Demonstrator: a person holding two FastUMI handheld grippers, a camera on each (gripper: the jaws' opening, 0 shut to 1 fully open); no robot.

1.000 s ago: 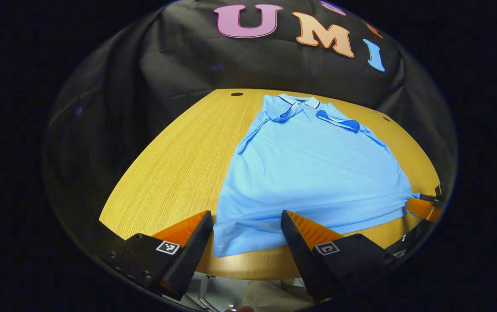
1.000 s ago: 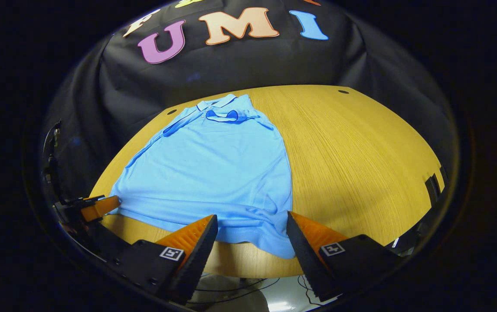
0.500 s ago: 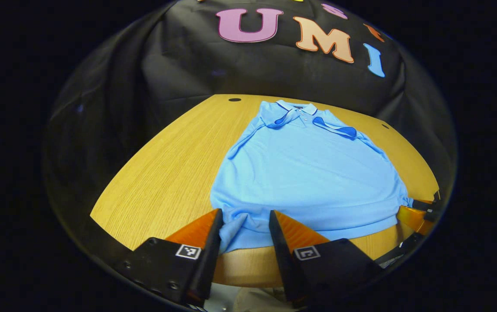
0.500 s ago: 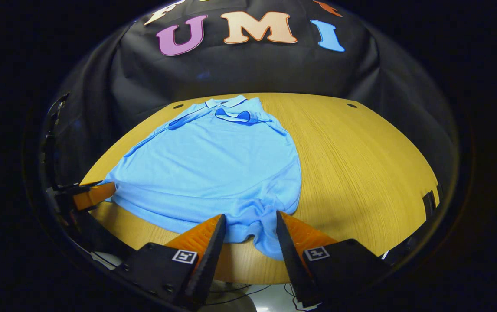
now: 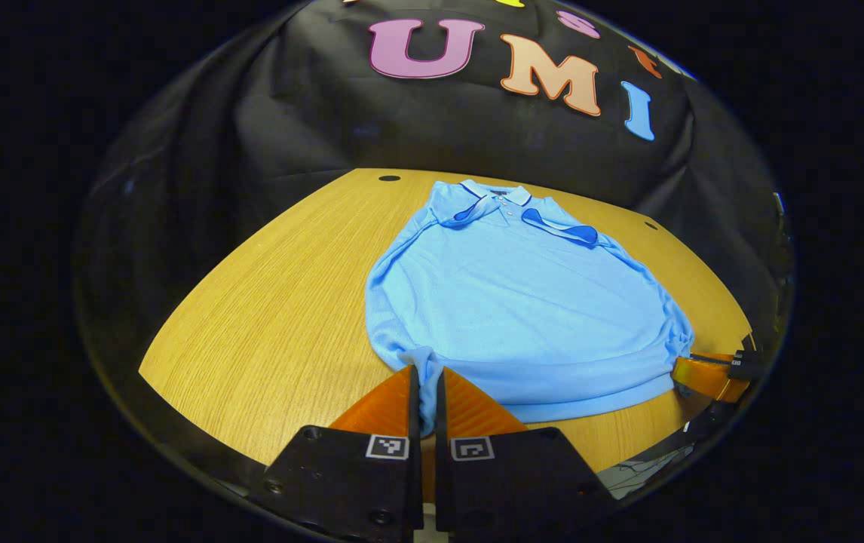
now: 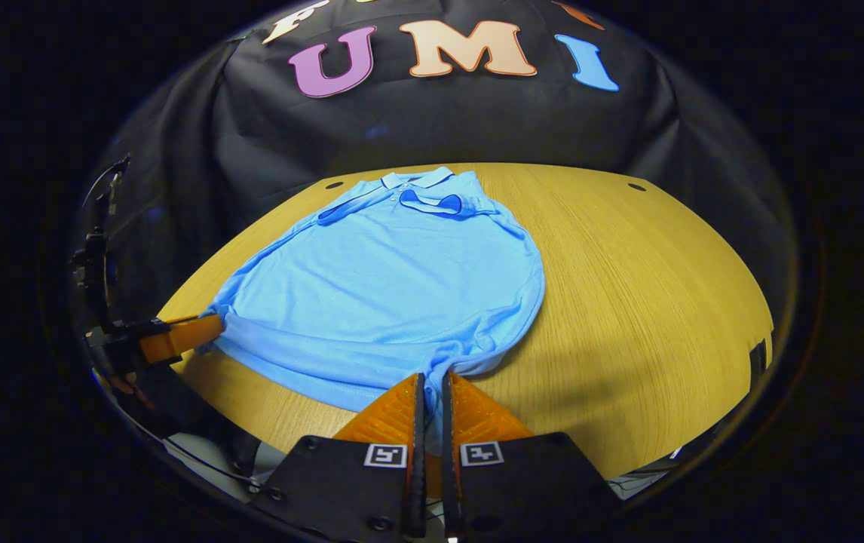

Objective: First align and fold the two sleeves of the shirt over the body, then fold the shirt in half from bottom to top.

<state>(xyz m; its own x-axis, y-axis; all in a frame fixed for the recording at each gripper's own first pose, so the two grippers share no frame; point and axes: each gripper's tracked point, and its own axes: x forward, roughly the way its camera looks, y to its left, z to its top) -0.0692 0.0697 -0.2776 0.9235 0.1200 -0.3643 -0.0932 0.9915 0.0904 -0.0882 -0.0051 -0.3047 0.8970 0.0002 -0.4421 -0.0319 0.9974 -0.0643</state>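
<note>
Shirt (image 5: 522, 302) lay flat on bench (image 5: 266, 302), sleeves folded over body, collar at far side. Left gripper (image 5: 427, 377) pinched one hem corner, right gripper (image 6: 432, 381) pinched other corner.

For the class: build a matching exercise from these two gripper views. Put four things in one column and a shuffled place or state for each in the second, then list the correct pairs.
Things
1. Left tongs
2. Right tongs
3. Collar
4. Table

States
A. at the shirt's far end
B. bare wood beside the shirt
C. pinching the hem's left corner
D. pinching the hem's right corner

Pairs: 1-C, 2-D, 3-A, 4-B
</note>
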